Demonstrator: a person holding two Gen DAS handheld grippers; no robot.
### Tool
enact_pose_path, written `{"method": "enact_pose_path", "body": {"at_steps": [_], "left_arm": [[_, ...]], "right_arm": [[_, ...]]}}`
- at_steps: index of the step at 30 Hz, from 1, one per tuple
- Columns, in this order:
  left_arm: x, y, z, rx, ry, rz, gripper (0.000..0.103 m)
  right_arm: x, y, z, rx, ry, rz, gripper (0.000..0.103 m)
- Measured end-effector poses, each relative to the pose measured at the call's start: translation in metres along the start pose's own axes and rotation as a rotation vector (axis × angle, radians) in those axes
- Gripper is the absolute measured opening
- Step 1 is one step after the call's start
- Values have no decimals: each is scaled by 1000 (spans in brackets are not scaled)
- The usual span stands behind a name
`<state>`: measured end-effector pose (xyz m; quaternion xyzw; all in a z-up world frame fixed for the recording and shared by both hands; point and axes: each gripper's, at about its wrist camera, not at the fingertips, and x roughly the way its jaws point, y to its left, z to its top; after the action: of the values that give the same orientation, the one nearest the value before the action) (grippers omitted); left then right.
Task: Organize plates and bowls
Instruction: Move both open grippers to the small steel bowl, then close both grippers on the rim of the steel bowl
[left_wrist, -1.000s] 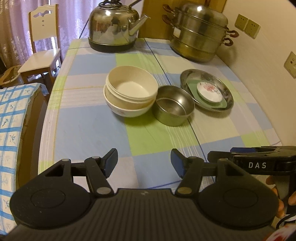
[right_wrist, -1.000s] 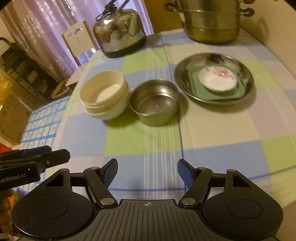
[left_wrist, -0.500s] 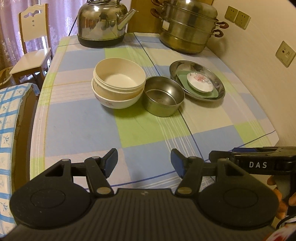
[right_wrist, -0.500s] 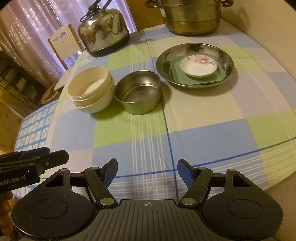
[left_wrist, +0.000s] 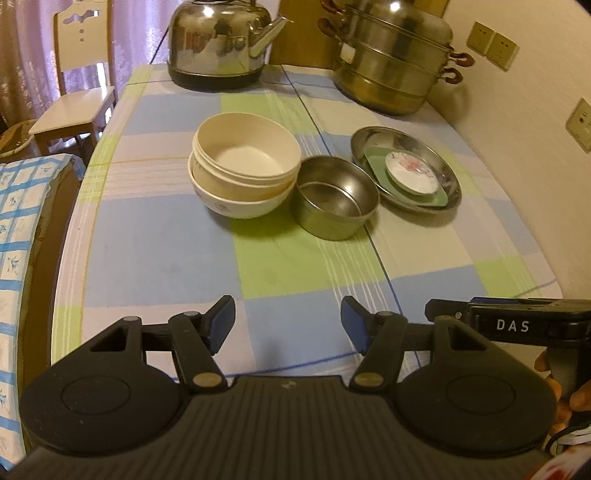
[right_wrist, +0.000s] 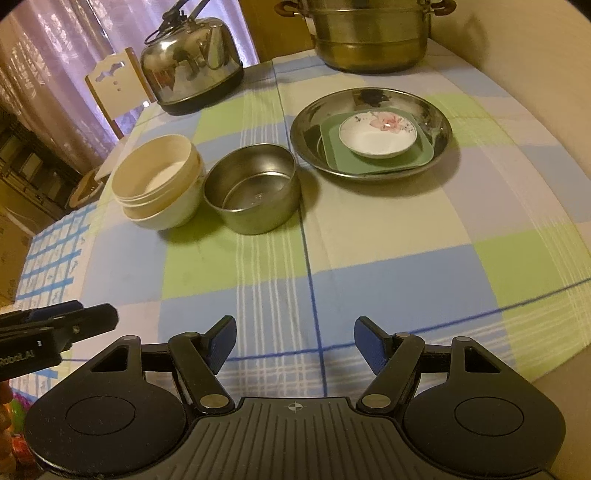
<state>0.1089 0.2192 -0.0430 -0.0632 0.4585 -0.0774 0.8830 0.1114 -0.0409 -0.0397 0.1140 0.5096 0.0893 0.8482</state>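
steel bowl (left_wrist: 334, 201) sits mid-table touching my stacked cream bowls (left_wrist: 243, 168), with the steel plate (right_wrist: 371, 134) just beside it holding a green dish and a saucer. both my grippers, left (left_wrist: 288, 321) and right (right_wrist: 295, 341), hang released, grasping nothing.

Cream bowls (left_wrist: 245, 168) nested – steel bowl (left_wrist: 334, 201) touching; plates (left_wrist: 406, 173) stacked.

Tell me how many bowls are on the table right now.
4, as far as shows. Three cream bowls sit nested in one stack left of centre, and a steel bowl stands just right of it, close or touching. A thinner bowl could be hidden inside the stack.
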Motion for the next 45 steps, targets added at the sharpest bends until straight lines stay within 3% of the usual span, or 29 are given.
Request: {"method": "enact_pose_path", "body": {"at_steps": [7, 18, 24, 28, 38, 45], "left_arm": [[20, -8, 15, -48, -8, 38, 60], [65, -28, 47, -139, -19, 91, 58], [82, -30, 56, -178, -13, 126, 58], [88, -30, 58, -191, -3, 148, 58], [92, -31, 62, -197, 3, 149, 58], [95, -33, 64, -185, 10, 138, 58]], "right_arm": [[22, -11, 26, -43, -12, 25, 71], [68, -26, 81, -64, 2, 120, 43], [93, -25, 102, -73, 17, 155, 39], [106, -23, 112, -79, 25, 168, 36], [123, -24, 127, -86, 68, 168, 16], [122, -21, 128, -140, 108, 159, 15]]}}
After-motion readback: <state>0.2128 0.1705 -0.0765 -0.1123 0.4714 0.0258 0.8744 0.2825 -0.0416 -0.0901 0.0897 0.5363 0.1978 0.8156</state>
